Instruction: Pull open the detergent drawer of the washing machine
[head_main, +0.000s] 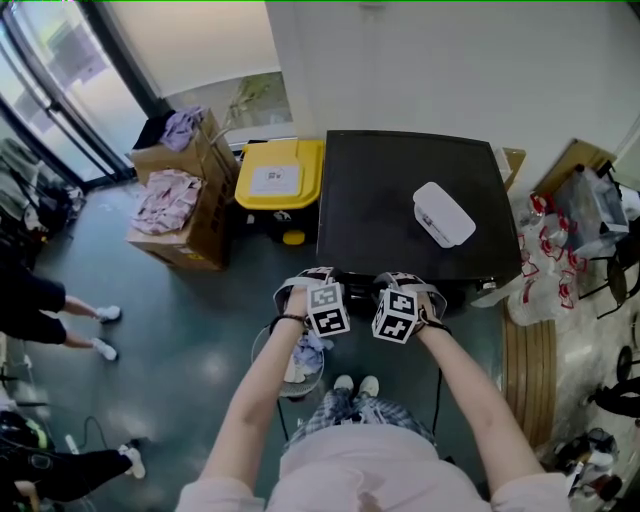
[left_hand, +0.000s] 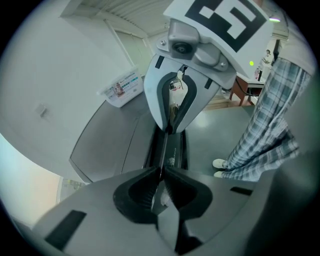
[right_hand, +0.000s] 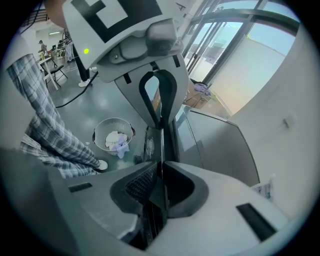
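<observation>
The washing machine (head_main: 400, 200) has a black top and stands against the white wall. Both grippers meet at its front top edge, side by side. My left gripper (head_main: 316, 282) (left_hand: 161, 172) is shut on a thin dark edge of the drawer front (left_hand: 170, 150), which runs straight on into the right gripper (left_hand: 172, 126). My right gripper (head_main: 402, 282) (right_hand: 161, 167) is shut on the same thin edge (right_hand: 161, 145), facing the left gripper (right_hand: 160, 122). The marker cubes hide the fingertips in the head view. How far the drawer stands out cannot be told.
A white box (head_main: 443, 214) lies on the machine's top. A yellow bin (head_main: 280, 175) and cardboard boxes (head_main: 190, 190) stand to the left. A wire basket (head_main: 295, 365) with cloths sits by my feet. Plastic bags (head_main: 545, 260) and a wooden bench (head_main: 528, 370) are on the right.
</observation>
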